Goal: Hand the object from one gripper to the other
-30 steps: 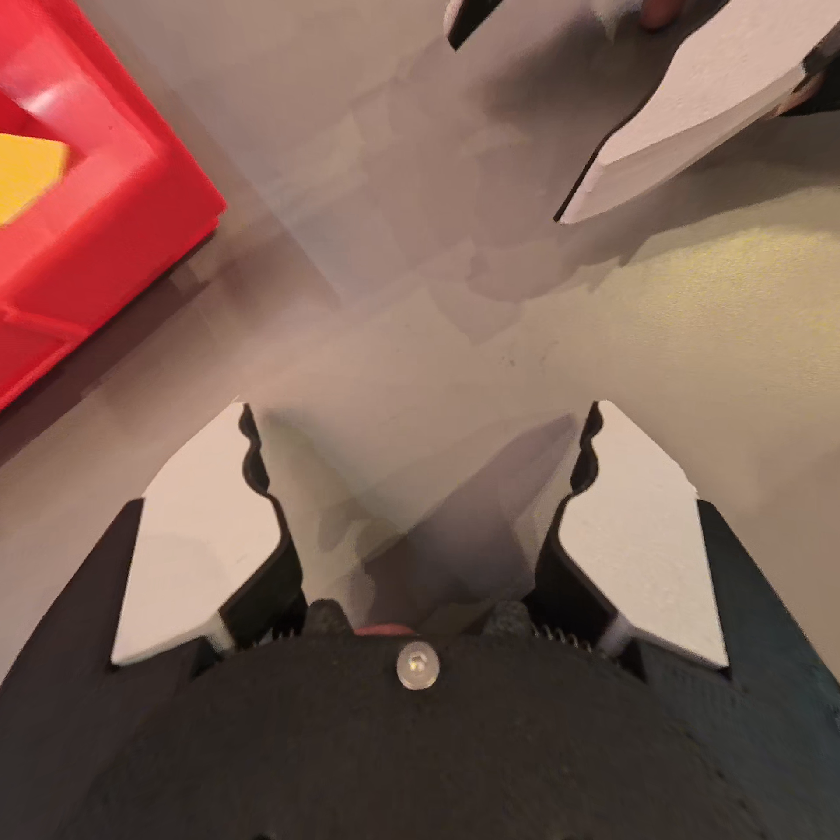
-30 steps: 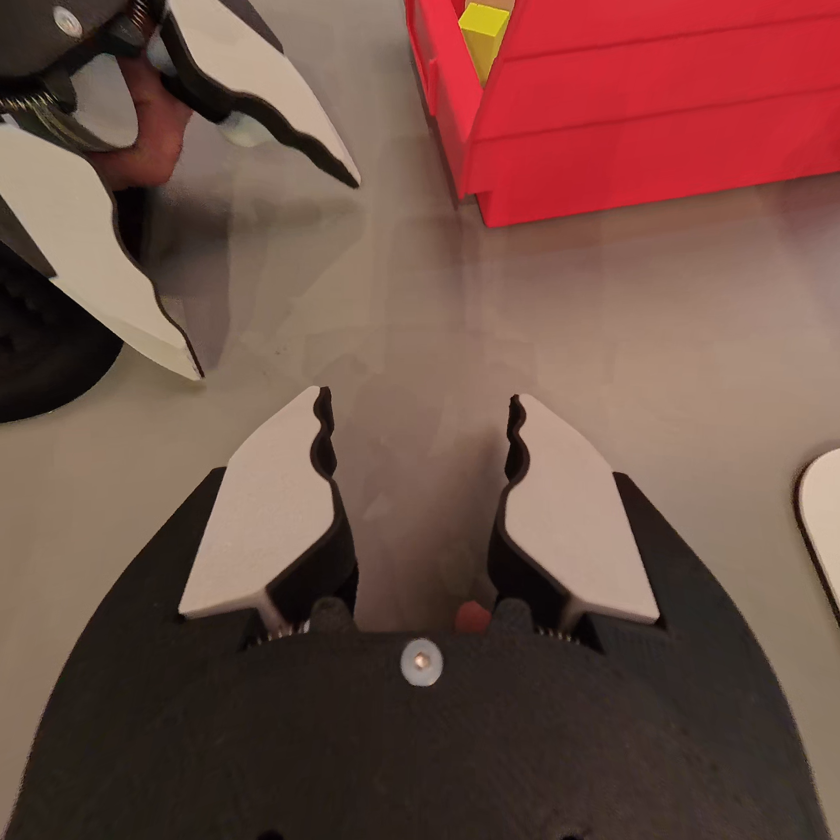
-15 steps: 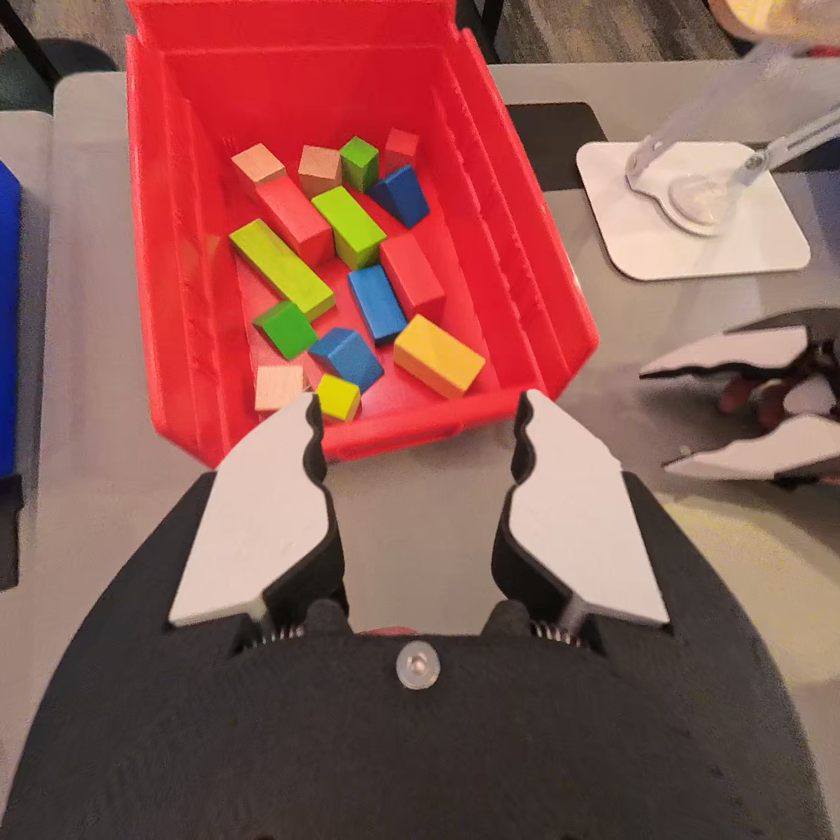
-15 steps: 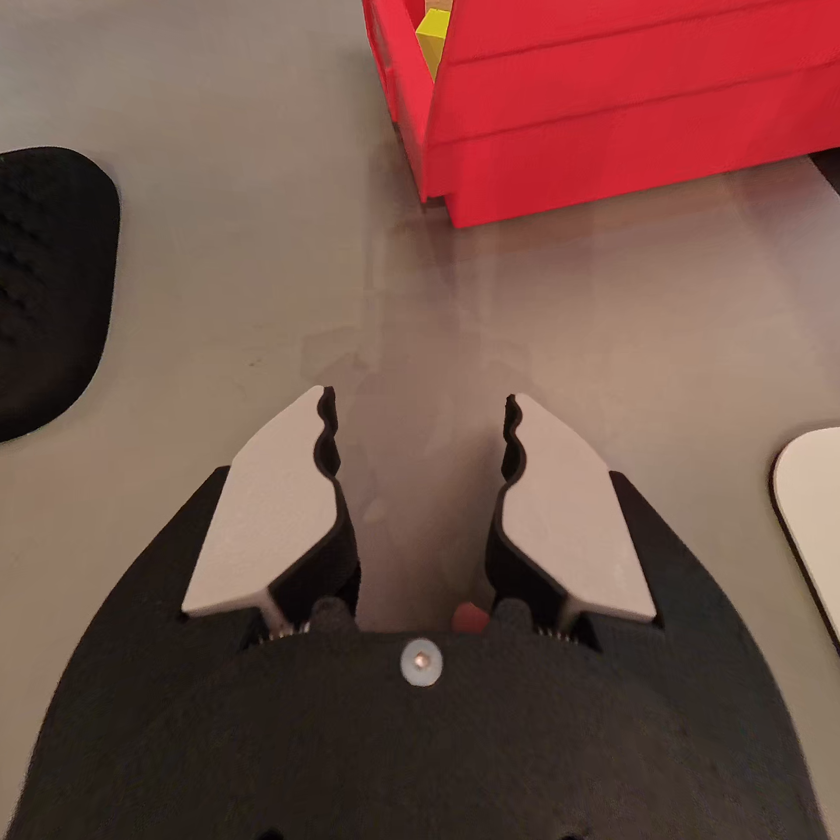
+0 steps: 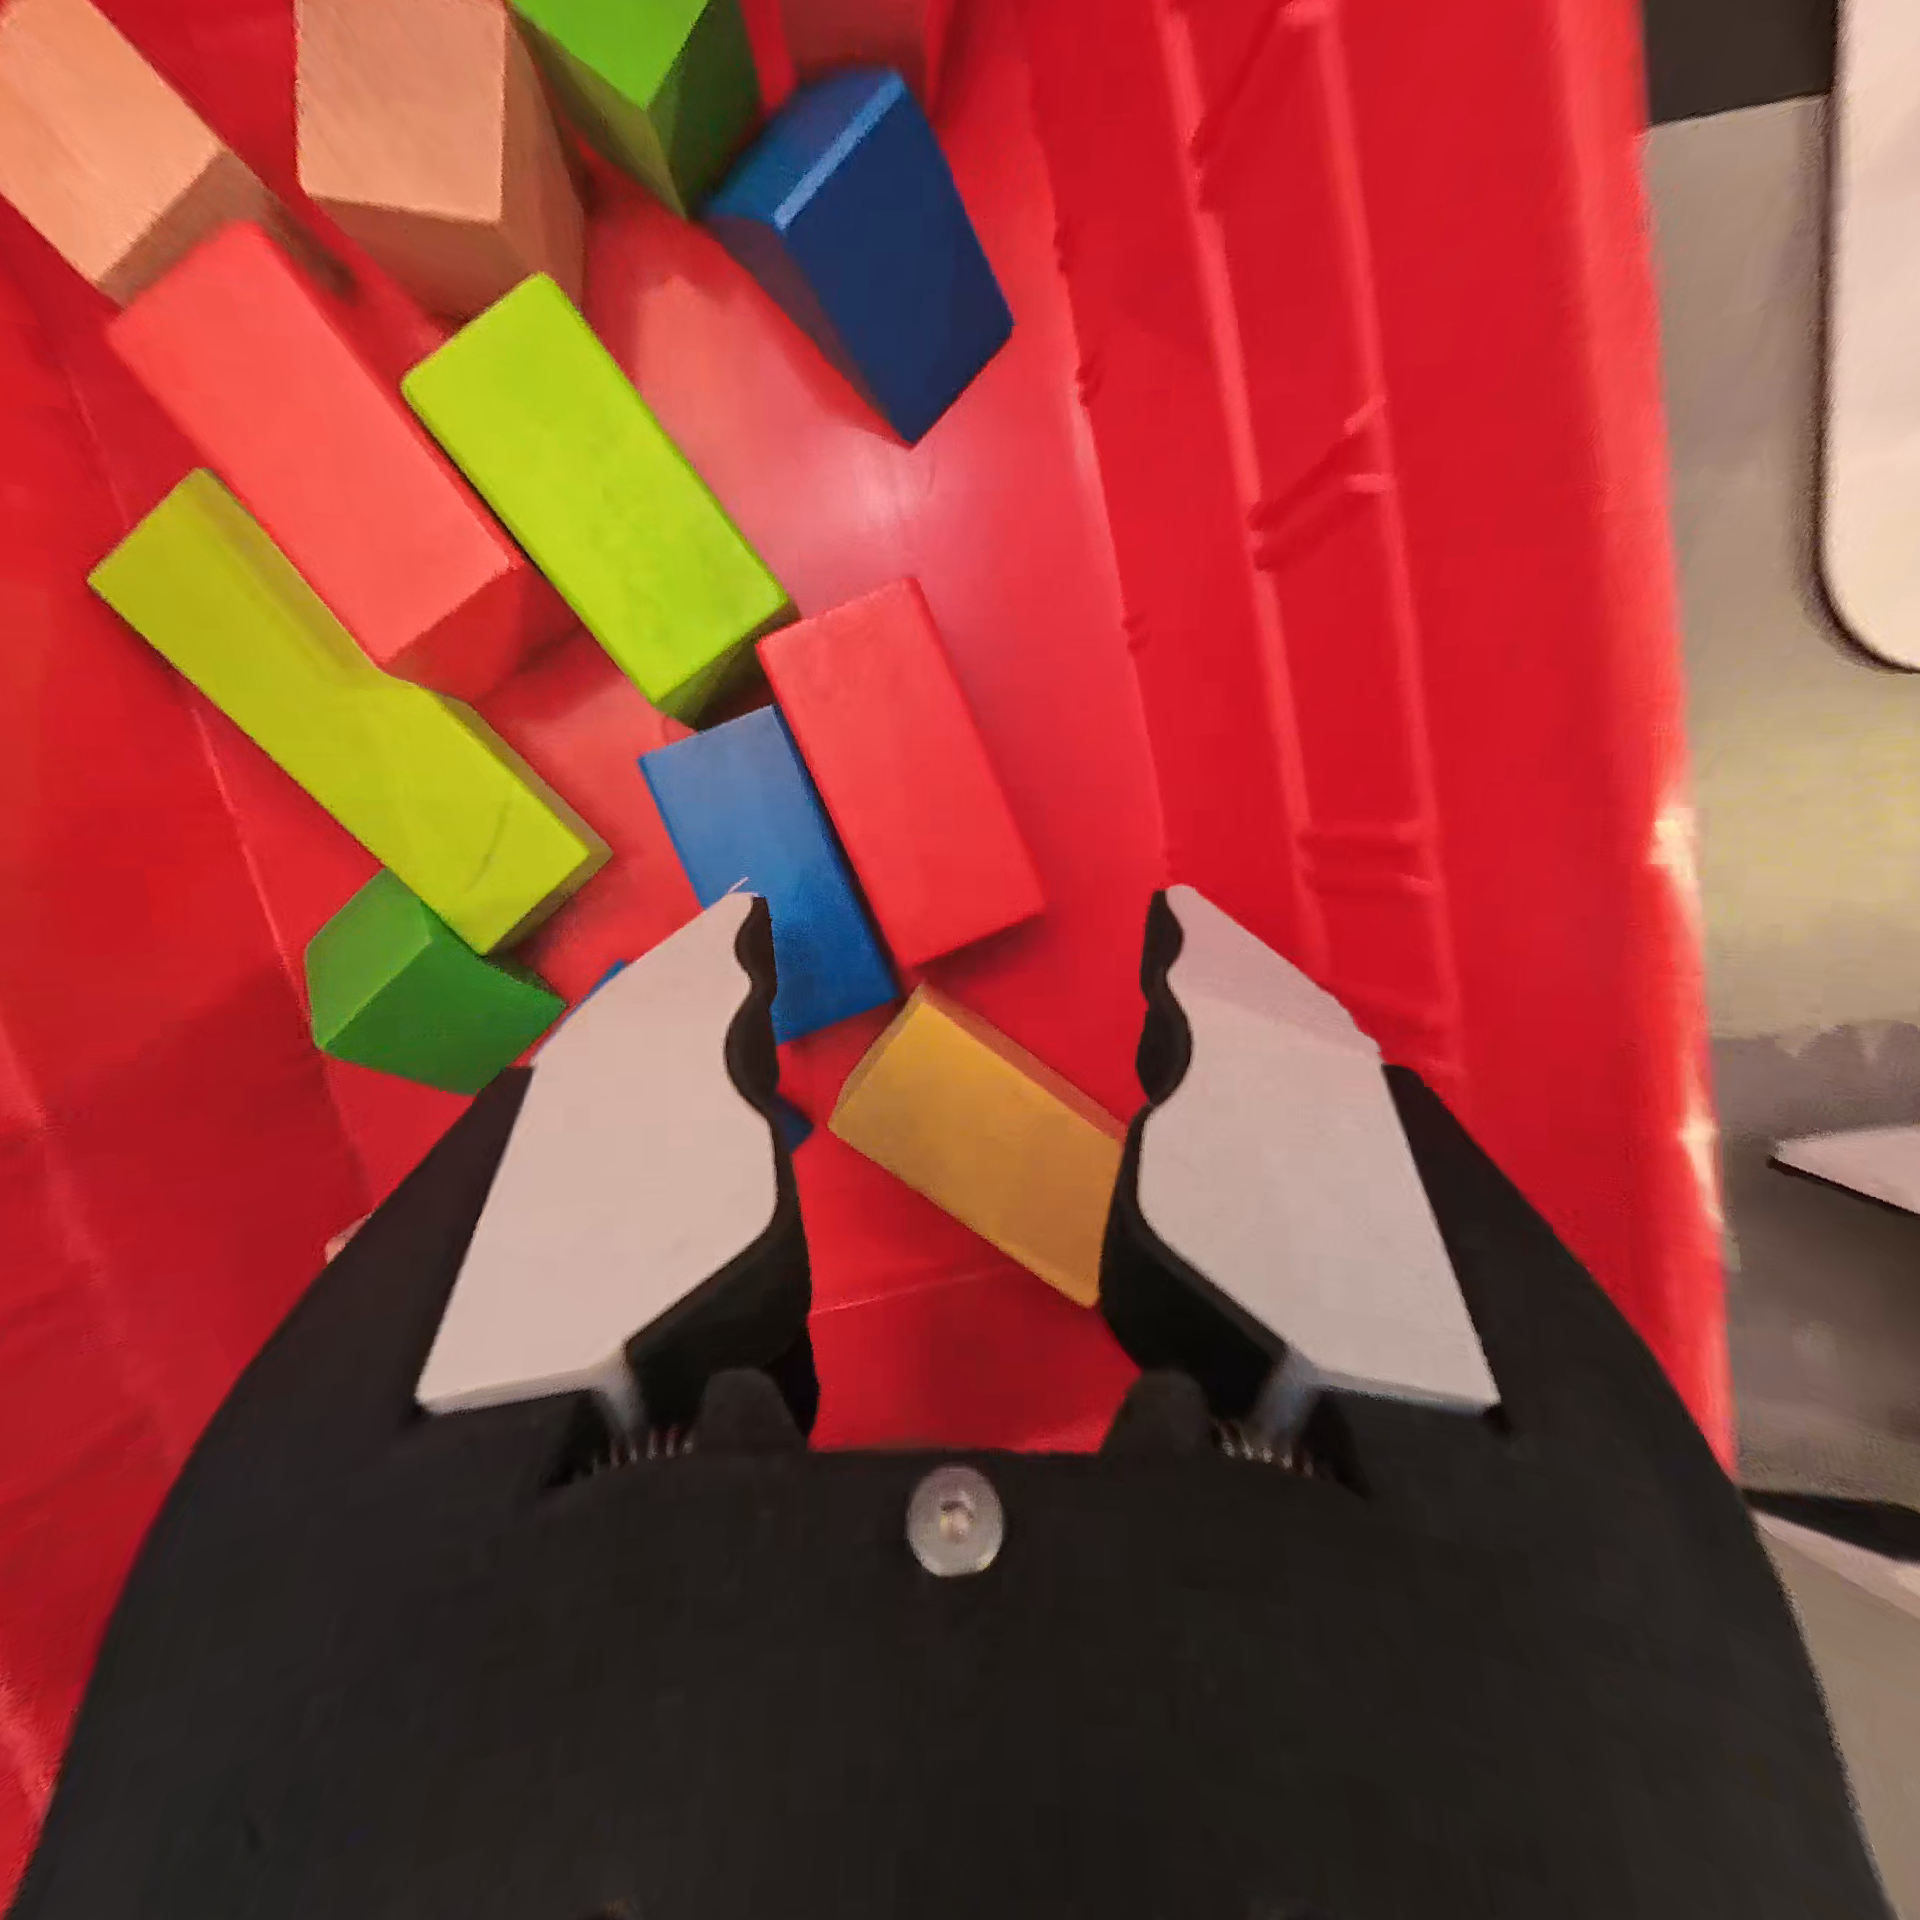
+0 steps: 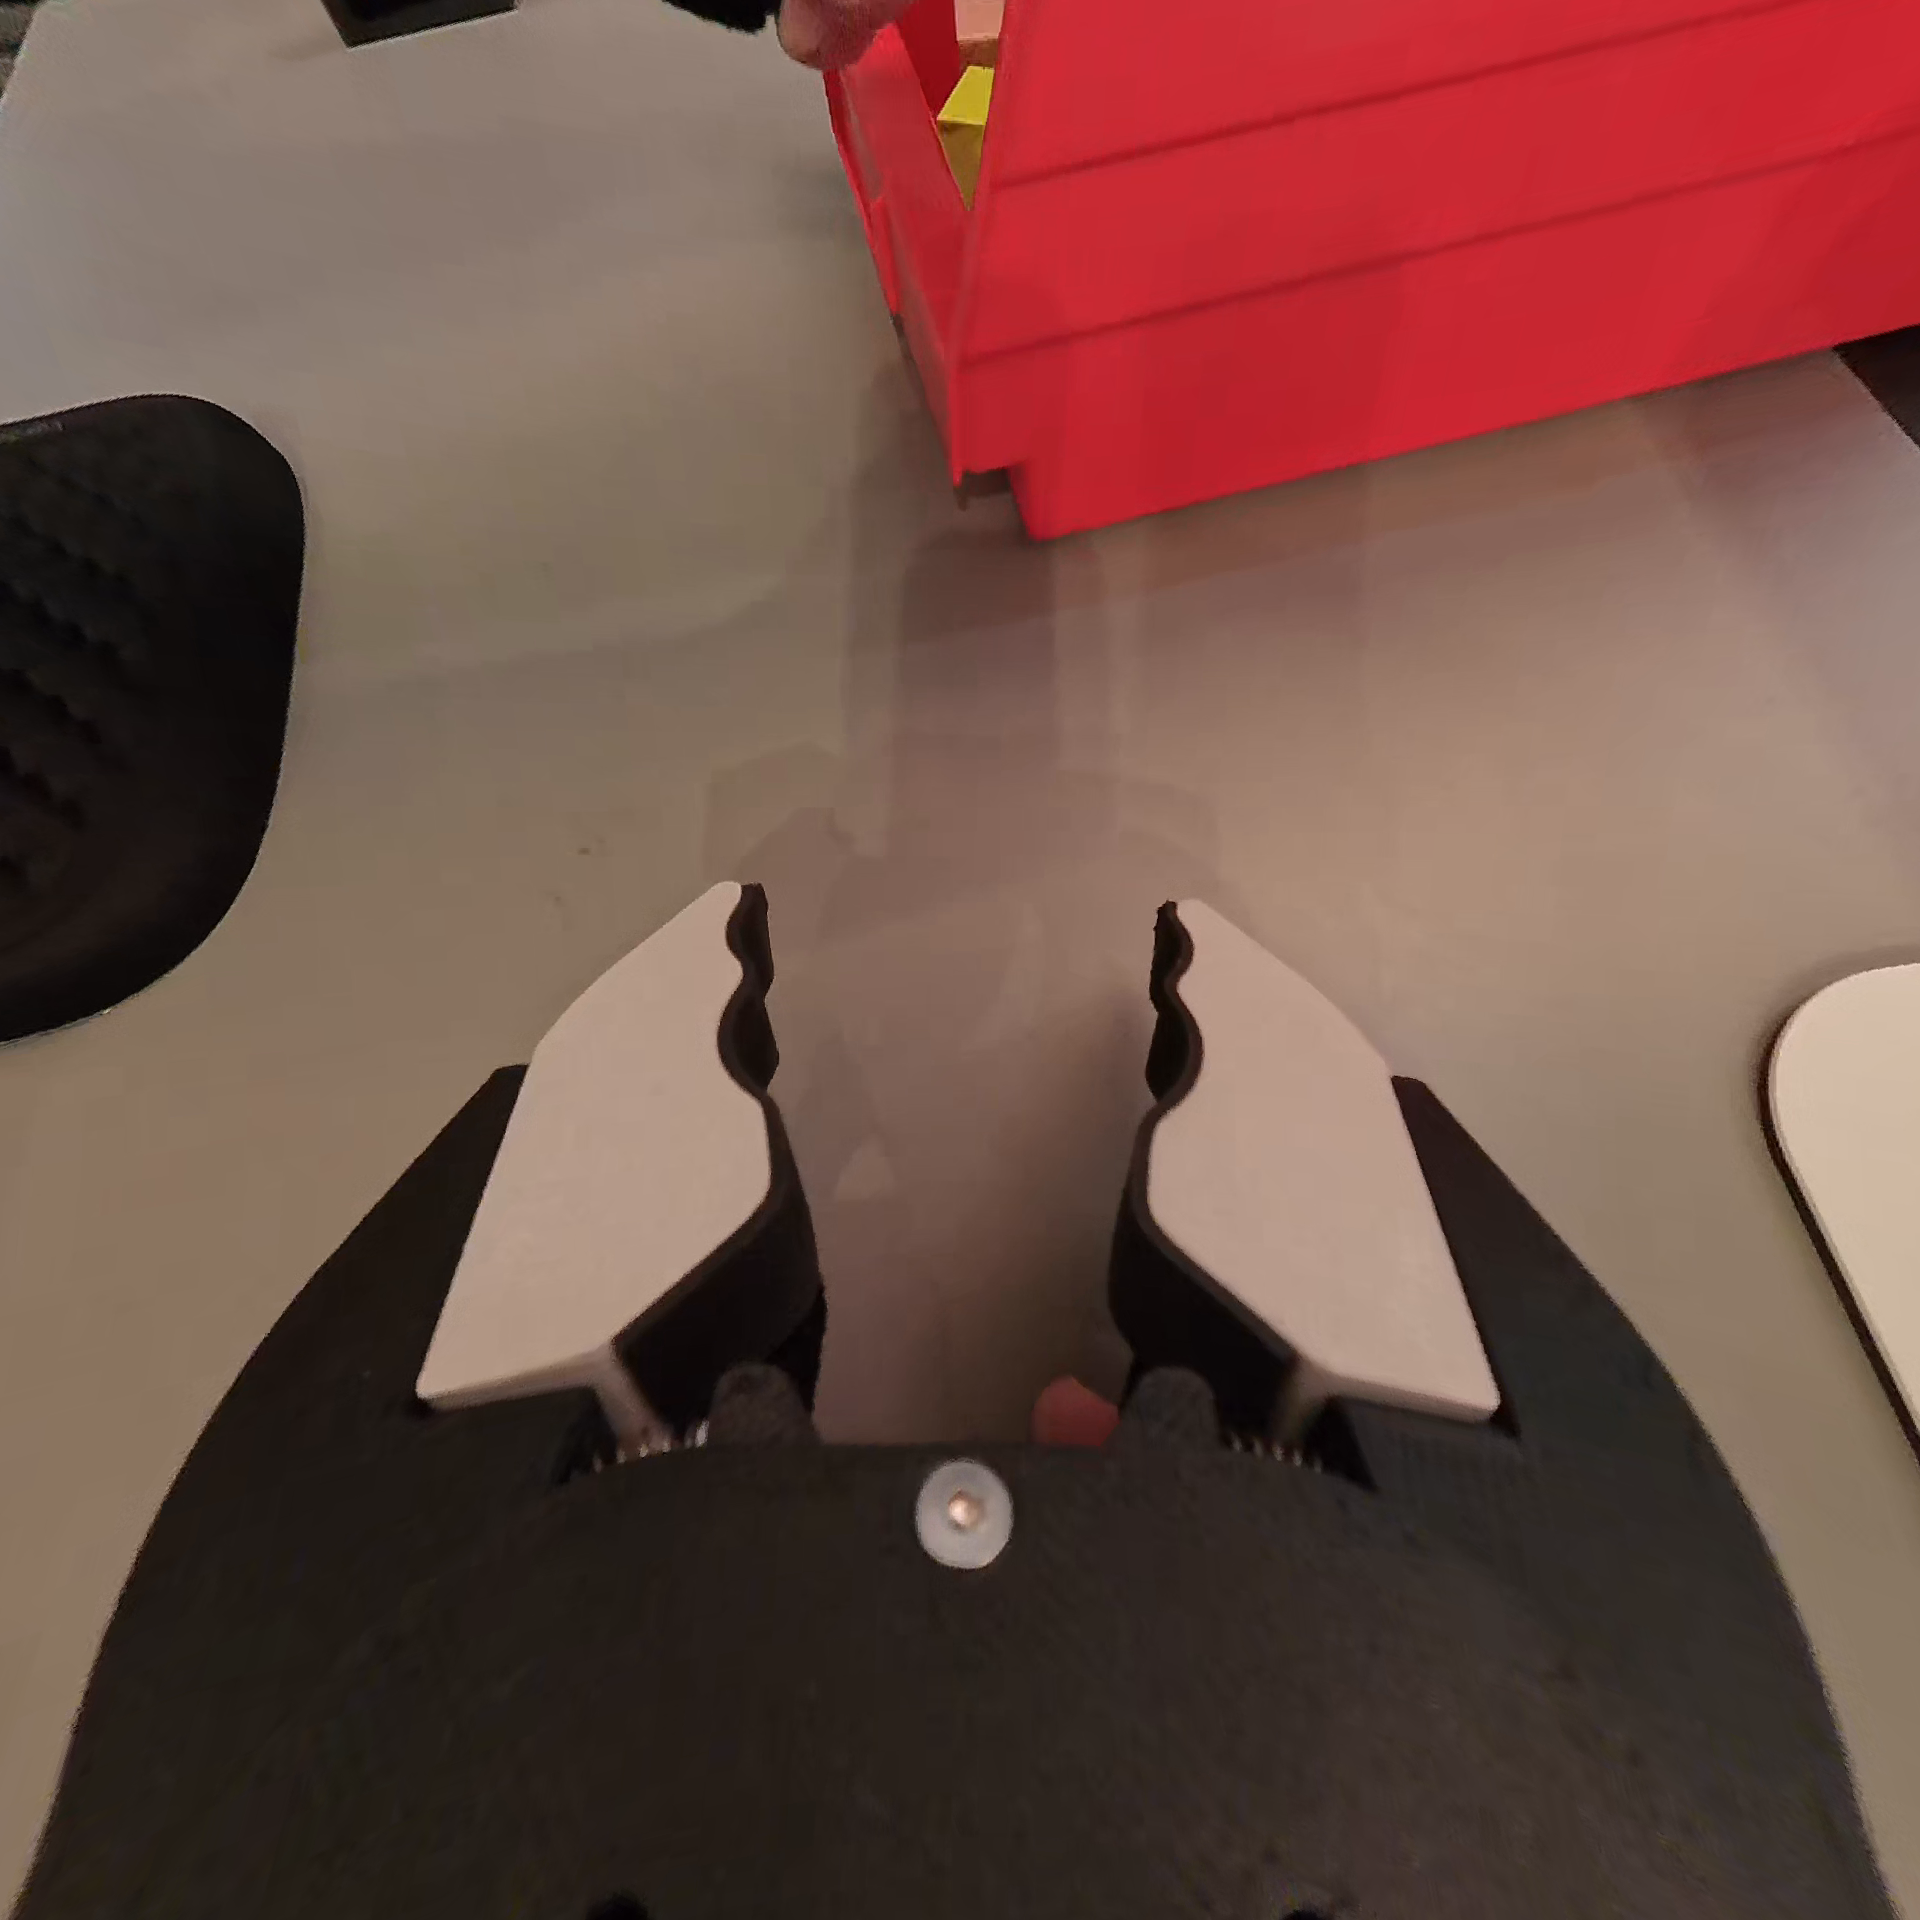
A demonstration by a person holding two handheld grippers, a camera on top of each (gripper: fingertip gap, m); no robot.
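Item: left claw (image 5: pixel 954 914). Jaws are held wide apart; nothing is gripped. It is positioned inside the red bin (image 5: pixel 1351 520), above the loose wooden blocks.

Item: yellow-orange block (image 5: pixel 977 1138). It lies on the bin floor, nearest the left claw and seen between its fingers, with clear space at the left finger; contact at the right finger cannot be told. Its long axis is seen running diagonally, from the upper left toward the lower right finger, so it is judged that the claw must be turned or shifted before the pads can close across the short sides. Beyond it lie a blue block (image 5: pixel 769 862) and a red block (image 5: pixel 899 769), side by side and touching.

Item: right claw (image 6: pixel 956 904). Jaws are likewise wide apart and nothing is held. It hangs over the grey counter (image 6: pixel 1455 790), well apart from the bin (image 6: pixel 1403 270), so the left claw is the nearer one.

View note: the bin's contents are shown by the left wrist view alone; by the right wrist view only the bin's outer wall is shown, with a glimpse of blocks at the bin's open end.
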